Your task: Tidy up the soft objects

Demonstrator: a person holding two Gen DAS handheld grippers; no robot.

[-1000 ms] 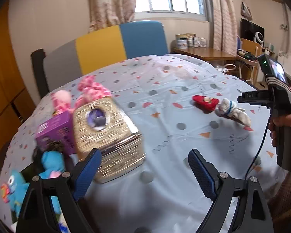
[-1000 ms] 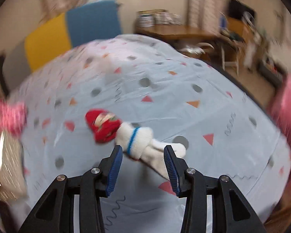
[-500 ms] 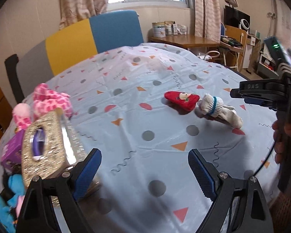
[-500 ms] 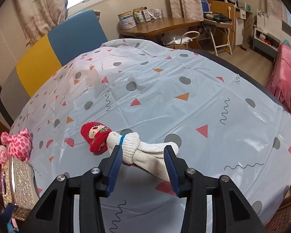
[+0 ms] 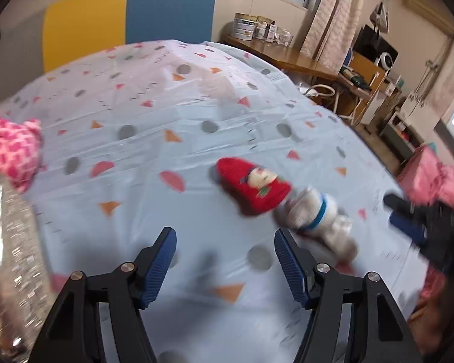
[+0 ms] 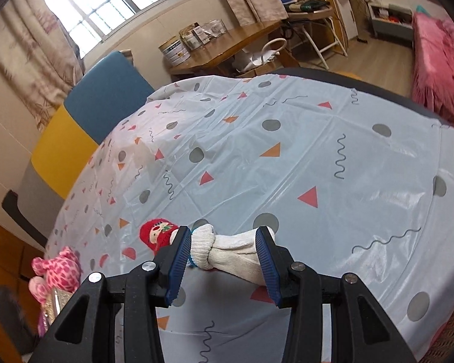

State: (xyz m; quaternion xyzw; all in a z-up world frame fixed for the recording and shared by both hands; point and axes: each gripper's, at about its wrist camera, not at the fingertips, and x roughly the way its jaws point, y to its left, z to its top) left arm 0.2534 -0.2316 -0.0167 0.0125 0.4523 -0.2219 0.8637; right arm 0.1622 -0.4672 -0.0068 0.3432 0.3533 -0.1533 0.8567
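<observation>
- Right wrist view: your right claw (image 6: 224, 255) straddles the white sock bundle (image 6: 227, 252) on the table (image 6: 317, 157), pads apart, contact unclear.
- Bundle looks light, squashy; pinch its thick rolled middle.
- Red sock (image 6: 157, 234) touches it, may drag along.
- Left claw (image 5: 225, 264) wide apart, empty; its view is blurred.

The left gripper (image 5: 225, 261) hangs over a pale blue tablecloth (image 5: 166, 115) dotted with grey circles and coloured triangles, its blue-padded fingers (image 5: 159, 267) spread wide with nothing between them. Just beyond its right finger lie a red sock (image 5: 252, 186) with a small face on it and, touching it, a white sock bundle (image 5: 316, 216) with a blue band, both blurred. The right gripper (image 5: 408, 220) shows dark at the right edge near the white bundle, while a pink plush toy (image 5: 10, 152) and a glittery gold box (image 5: 13, 257) sit at the left edge.
</observation>
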